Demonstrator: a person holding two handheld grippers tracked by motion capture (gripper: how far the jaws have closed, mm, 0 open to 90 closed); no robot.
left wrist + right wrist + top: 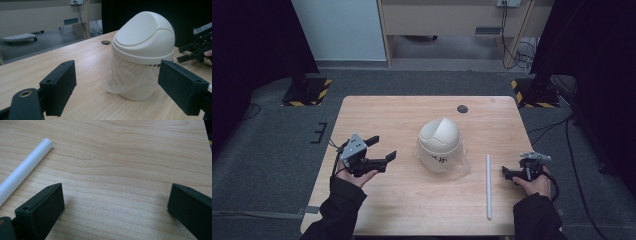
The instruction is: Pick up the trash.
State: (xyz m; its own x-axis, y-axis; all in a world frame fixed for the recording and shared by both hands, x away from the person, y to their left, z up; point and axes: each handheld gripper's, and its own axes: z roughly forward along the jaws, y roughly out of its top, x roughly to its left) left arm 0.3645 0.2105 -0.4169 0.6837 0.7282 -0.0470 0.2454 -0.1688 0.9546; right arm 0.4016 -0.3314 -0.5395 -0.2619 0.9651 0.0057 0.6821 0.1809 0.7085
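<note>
Step in hand: the approach, by the look of it; neither gripper touches anything yet.
Left gripper: jaws spread wide, empty, aimed across the bench at the bin from its left.
Right gripper: jaws apart, holding nothing, low over bare wood just right of the tube.
Bin: small cream swing-lid bin, upright near the middle of the bench, a clear plastic liner bunched out from under its domed lid.
Tube: slim white tube lying flat to the right of the bin, apart from it, running toward the near edge.
Next move: likely the left gripper must close in level on the bin while the right swings over to the tube.
Bench: pale wood grain, a round cable hole near the far edge.
Room: grey carpet, black curtains either side, hazard-striped stand bases, cables on the floor.
</note>
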